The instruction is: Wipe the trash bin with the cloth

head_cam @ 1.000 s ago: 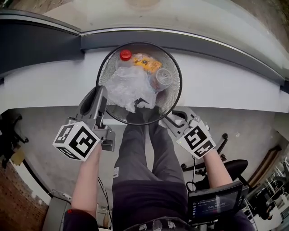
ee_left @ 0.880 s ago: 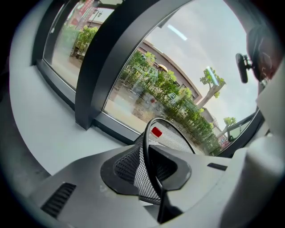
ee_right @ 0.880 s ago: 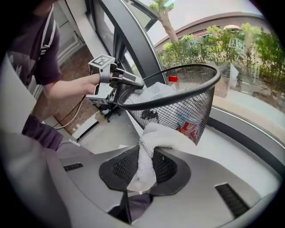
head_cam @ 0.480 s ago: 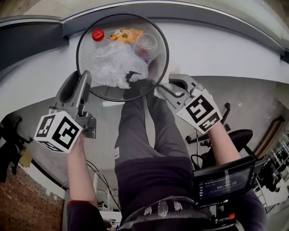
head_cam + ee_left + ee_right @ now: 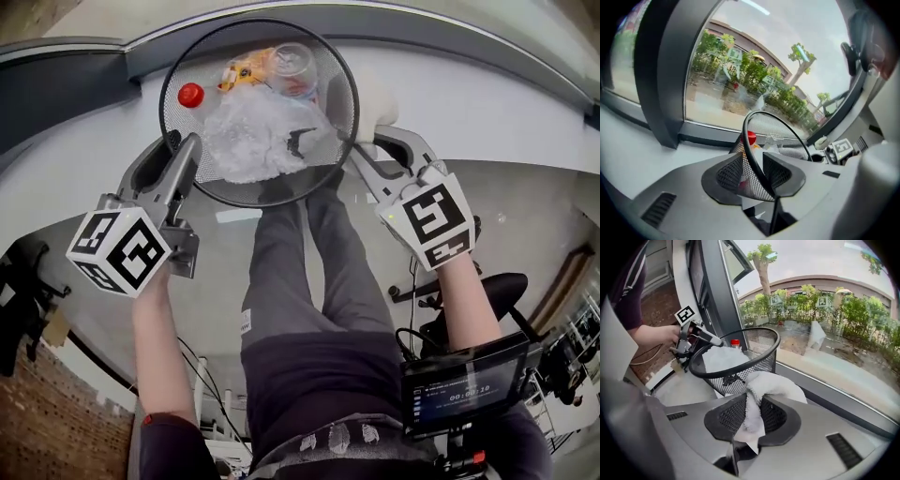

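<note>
With right tongs [image 5: 752, 416] pinching the cloth [image 5: 773, 383] beside the bin [image 5: 258, 203] rim, upper middle. Left tongs [image 5: 757, 171] astride its wall, jaws just opening, no longer pressing. Seemingly early: most wiping left

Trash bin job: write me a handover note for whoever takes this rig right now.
Left tongs: have just been opening, now loose around the bin rim, not clamped.
Right tongs: shut on the cloth.
Bin is on the sill with trash inside. The cloth is by its right outer wall, contact unclear.
Done: cannot tell how much is wiped.
Left: probably re-grip the rim, then rub the cloth round the wall.
</note>
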The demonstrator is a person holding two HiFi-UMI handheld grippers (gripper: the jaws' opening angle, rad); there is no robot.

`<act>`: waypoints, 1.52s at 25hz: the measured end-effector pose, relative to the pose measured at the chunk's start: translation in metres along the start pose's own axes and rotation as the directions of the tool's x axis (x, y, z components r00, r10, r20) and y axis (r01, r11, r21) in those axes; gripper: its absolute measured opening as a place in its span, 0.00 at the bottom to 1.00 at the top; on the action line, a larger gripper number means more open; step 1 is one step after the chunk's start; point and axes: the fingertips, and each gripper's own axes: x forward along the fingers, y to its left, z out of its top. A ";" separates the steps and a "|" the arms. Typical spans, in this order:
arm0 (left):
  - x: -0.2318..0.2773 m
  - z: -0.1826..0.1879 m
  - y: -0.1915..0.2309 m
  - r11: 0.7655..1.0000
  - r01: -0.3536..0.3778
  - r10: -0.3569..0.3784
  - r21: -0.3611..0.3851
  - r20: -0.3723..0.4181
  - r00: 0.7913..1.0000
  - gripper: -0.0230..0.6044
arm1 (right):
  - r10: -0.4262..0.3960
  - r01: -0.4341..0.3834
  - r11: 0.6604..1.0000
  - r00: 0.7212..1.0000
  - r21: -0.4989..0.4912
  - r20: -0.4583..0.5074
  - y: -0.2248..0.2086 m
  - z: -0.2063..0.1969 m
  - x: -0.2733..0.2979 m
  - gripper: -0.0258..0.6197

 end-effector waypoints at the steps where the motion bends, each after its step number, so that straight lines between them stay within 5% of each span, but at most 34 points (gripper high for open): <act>1: 0.000 0.000 0.000 0.998 0.004 -0.003 -0.058 0.021 1.000 0.24 | 0.006 -0.006 1.000 1.000 -0.009 -0.002 0.002 -0.002 0.000 0.16; 4: -0.002 -0.003 0.003 0.985 0.017 -0.007 -0.171 0.061 0.998 0.22 | 0.031 -0.031 0.999 0.999 -0.020 -0.016 0.013 -0.009 0.001 0.16; 18: -0.004 -0.004 0.001 0.979 -0.035 0.064 -0.203 0.140 0.988 0.22 | 0.267 -0.278 0.953 0.959 -0.122 -0.094 0.106 -0.024 0.004 0.16; 23: -0.006 -0.019 -0.010 0.974 -0.036 0.065 -0.225 0.122 0.990 0.22 | 0.219 -0.229 0.967 0.971 -0.110 -0.097 0.079 -0.019 -0.006 0.16; 28: -0.008 -0.035 -0.036 0.980 0.075 -0.054 -0.182 0.114 0.992 0.34 | 0.100 -0.105 0.992 0.992 -0.065 -0.071 0.029 -0.011 -0.016 0.16; 30: -0.011 -0.031 -0.037 0.978 0.119 -0.099 -0.174 0.121 0.988 0.74 | 0.063 -0.070 0.994 0.995 -0.088 -0.077 0.017 -0.011 -0.014 0.16; 36: 0.004 0.006 -0.020 0.996 0.086 -0.083 -0.018 0.117 0.990 0.74 | 0.026 -0.037 0.992 0.995 -0.121 -0.095 0.007 -0.012 -0.010 0.16; 38: 0.014 0.004 -0.019 0.997 0.082 -0.081 -0.013 0.084 0.993 0.55 | 0.030 -0.043 0.991 0.994 -0.124 -0.103 0.014 -0.016 -0.005 0.16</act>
